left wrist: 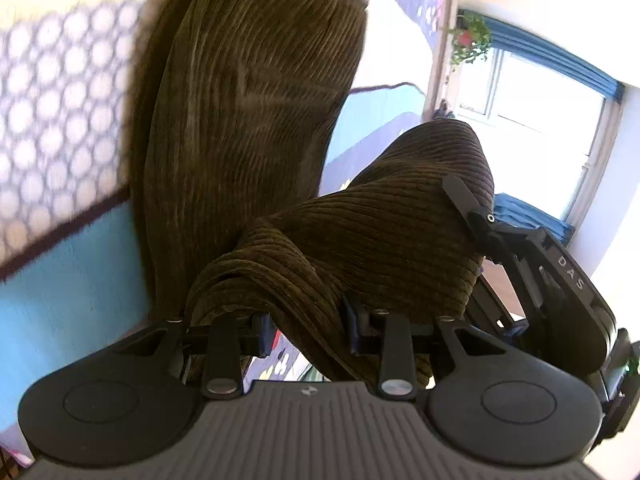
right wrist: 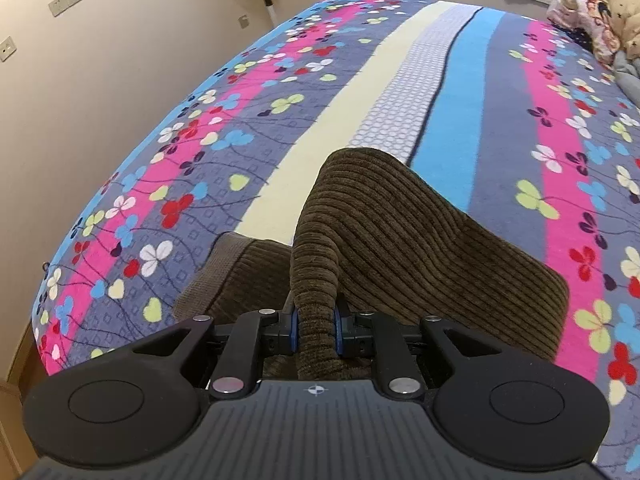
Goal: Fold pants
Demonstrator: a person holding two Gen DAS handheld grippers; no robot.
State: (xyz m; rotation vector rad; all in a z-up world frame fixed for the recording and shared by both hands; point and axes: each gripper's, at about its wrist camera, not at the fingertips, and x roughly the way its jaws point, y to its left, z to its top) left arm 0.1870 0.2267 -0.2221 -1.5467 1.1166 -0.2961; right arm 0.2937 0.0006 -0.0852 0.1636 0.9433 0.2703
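Bunching between both sets of jaws, the brown corduroy pants (right wrist: 384,216) hang over a bed whose bedspread (right wrist: 280,92) is striped and flowered. The right gripper (right wrist: 316,330) has its jaws drawn narrow, and a thick rolled fold of the ribbed cloth is pinched between the blue pads; from there the cloth rises in a hump ahead of the fingers and drops on both sides to the bedspread, with a plainer knit band lying to the left. In the left wrist view, the left gripper (left wrist: 308,330) stands somewhat wider, and a gathered fold of the pants (left wrist: 360,240) passes between its fingers and drapes over them. A long stretch of the same cloth runs away across the bedspread (left wrist: 60,120), and the right gripper (left wrist: 472,208) shows at the right, touching the raised cloth.
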